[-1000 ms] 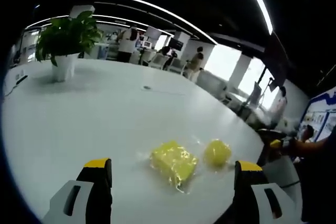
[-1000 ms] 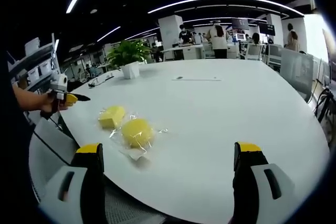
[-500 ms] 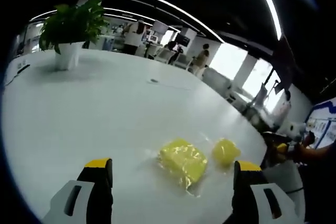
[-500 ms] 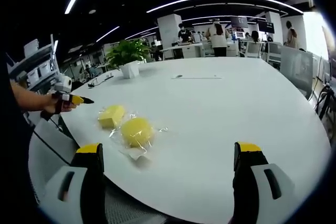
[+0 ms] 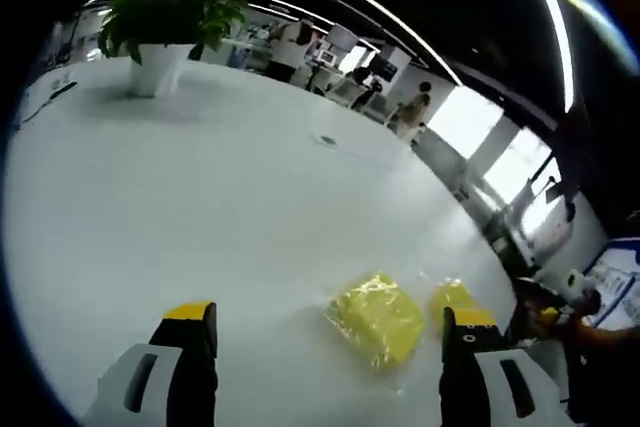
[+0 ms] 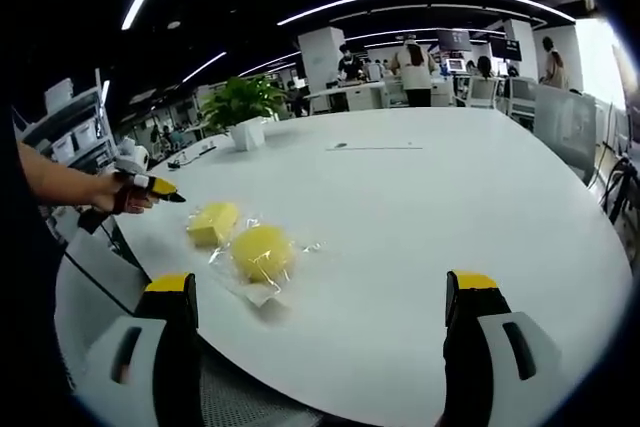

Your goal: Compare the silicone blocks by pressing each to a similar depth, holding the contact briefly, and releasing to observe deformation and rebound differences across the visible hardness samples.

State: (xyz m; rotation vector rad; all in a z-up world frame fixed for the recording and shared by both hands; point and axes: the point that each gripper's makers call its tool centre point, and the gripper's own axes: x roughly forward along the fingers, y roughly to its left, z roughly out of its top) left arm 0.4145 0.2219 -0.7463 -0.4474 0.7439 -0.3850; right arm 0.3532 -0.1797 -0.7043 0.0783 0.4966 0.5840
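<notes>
Yellow silicone samples, two in all, lie near the edge of the white worktop (image 6: 420, 217), each in clear plastic wrap. In the left gripper view the squarish silicone block (image 5: 378, 319) sits ahead of the left gripper (image 5: 325, 372), between its fingers and nearer the right-hand one; the rounded silicone block (image 5: 452, 297) lies just beyond it, right above that finger's yellow tip. The fingers stand wide apart, holding nothing and touching neither sample.

In the right gripper view the rounded silicone block (image 6: 262, 252) lies ahead of the right gripper (image 6: 325, 347), nearer its left-hand finger, with the squarish silicone block (image 6: 213, 221) just beside it on the far left. These fingers are likewise spread wide and clear of both samples. The left gripper (image 6: 150, 187) enters from the left, held in a person's hand (image 6: 115, 194), its yellow tip near the squarish block but apart from it.

A potted plant (image 6: 243, 107) stands farther back on the worktop, well apart from the samples.
</notes>
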